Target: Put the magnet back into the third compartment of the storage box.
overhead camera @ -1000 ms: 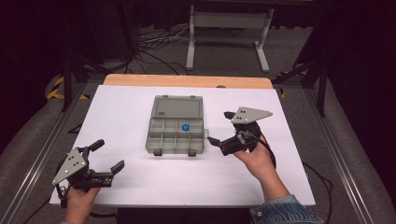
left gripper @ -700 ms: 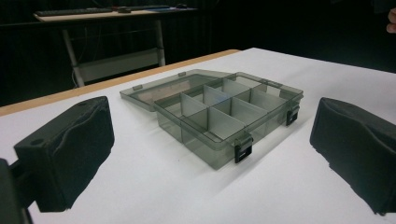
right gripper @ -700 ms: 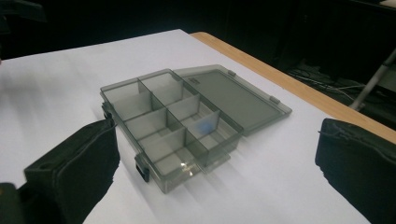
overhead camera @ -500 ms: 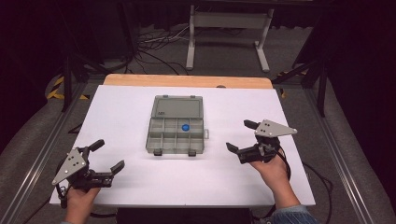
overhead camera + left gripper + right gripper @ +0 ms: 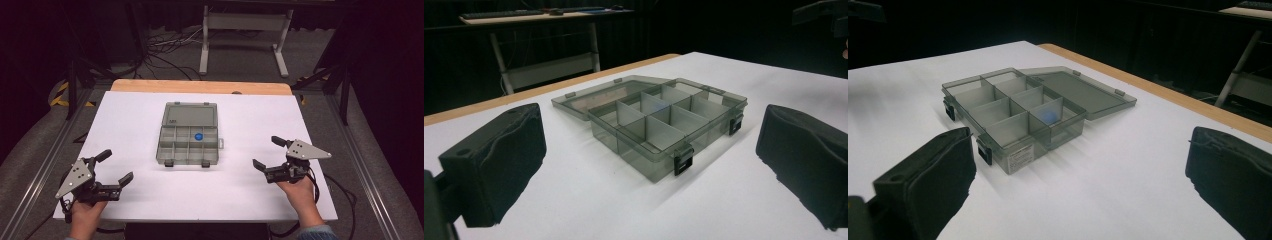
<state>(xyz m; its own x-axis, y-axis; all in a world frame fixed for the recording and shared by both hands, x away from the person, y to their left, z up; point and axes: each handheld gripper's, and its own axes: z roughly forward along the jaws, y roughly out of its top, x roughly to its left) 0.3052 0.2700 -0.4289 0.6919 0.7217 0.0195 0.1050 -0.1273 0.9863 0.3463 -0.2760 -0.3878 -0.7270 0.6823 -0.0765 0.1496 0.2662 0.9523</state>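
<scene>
Both my grippers sit idle near my edge of the table. My left gripper is at abt 7 o'clock from the box, my right gripper at abt 4 o'clock, each well apart from it. Jaws on both are spread wide w/ nothing between them; the left and right gripper views each show the two black pads far apart and only white tabletop in the gap.

The compartment box lies in the middle of the table, lid swung fully open and lying flat on the far side, at 12 o'clock from the tray. The long axis of the opened-out box runs 12 to 6. The two black latches sit on the near wall and point toward me at 6; the hinge edge is at 12. A small blue piece sits in an upper compartment, right of centre, roughly 1 o'clock from the tray's middle; the other cells look empty as far as I can tell.

Step in hand, my guess: a pause between moves, w/ the blue piece in its cell. Next prob means closing up: one gripper reaches to the lid's far edge at 12, folds it toward 6 over the tray, then presses the latches. Calls for a shallow pinch on a thin flat lid, while the other gripper steadies the tray so it doesn't slide.
</scene>
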